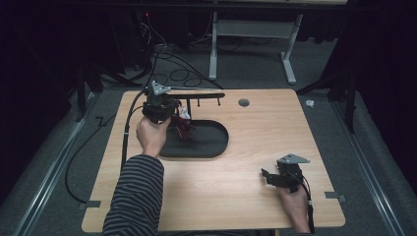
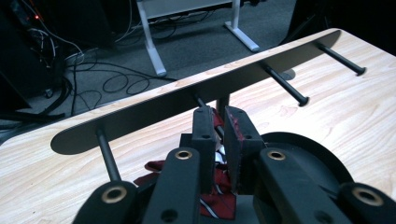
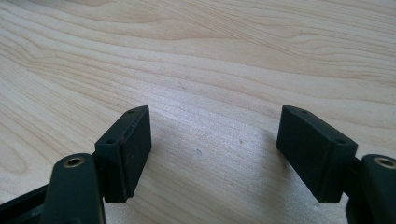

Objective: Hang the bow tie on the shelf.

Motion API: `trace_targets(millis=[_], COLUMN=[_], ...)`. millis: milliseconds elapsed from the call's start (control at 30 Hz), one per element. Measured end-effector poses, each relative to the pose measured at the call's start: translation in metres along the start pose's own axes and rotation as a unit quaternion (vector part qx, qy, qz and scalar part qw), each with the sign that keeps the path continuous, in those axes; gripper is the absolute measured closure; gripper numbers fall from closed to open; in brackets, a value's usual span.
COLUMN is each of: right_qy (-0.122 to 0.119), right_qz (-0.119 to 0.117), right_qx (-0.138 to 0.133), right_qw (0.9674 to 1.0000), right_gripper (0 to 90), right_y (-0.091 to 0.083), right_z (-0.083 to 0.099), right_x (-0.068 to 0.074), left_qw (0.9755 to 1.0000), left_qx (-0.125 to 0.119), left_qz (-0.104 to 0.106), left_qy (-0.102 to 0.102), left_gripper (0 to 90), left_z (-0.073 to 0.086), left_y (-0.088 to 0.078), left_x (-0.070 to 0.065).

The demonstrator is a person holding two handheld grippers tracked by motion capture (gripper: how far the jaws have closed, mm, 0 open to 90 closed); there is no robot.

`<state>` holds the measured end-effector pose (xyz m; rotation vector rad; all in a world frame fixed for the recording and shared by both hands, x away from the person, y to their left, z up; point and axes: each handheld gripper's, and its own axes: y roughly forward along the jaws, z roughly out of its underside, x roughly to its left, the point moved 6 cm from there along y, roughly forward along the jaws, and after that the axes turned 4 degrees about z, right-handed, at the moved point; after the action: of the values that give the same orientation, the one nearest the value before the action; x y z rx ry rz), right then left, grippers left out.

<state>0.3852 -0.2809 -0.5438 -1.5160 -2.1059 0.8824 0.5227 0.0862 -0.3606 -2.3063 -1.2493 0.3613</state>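
- Dark red cloth (image 2: 219,198) with thin white and dark stripes is what the left gripper (image 2: 218,122) has to do with; it looks soft and crumpled, bunched up between and beneath the two black jaws, with one red edge pressed against the inner face of the right-hand pad.
- Seen from above, the cloth (image 1: 183,127) hangs just to the right of the left gripper (image 1: 169,109) and trails down into the black oval tray (image 1: 216,142) below it.
- That left gripper's jaws stand only a narrow gap apart, with cloth in the gap; the pads look to be touching it on at least one side, so it has the cloth pinched lightly.
- Just beyond its fingertips runs a dark flat rail (image 2: 187,100) with thin black pegs (image 2: 286,86) sticking out toward the gripper; one peg sits right in front of the jaws.
- Further right, well apart from the cloth, the right gripper (image 1: 275,178) rests low near the table's (image 1: 246,196) near edge in the person's hand.
- Its jaws (image 3: 215,149) are spread wide with nothing between them, just bare pale wood grain underneath.
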Motion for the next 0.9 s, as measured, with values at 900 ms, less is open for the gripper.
trace_targets(millis=[900], right_qy=[-0.003], right_qz=[0.001], right_qx=[0.001], right_qw=[1.0], right_gripper=[27.9], right_y=[0.0], right_z=[0.0], right_x=[0.0], left_qw=[0.9997], left_qx=[-0.008], left_qz=[0.023], left_qy=[-0.003], left_gripper=[68.6], left_z=[0.018], left_y=[-0.031], left_x=[-0.002])
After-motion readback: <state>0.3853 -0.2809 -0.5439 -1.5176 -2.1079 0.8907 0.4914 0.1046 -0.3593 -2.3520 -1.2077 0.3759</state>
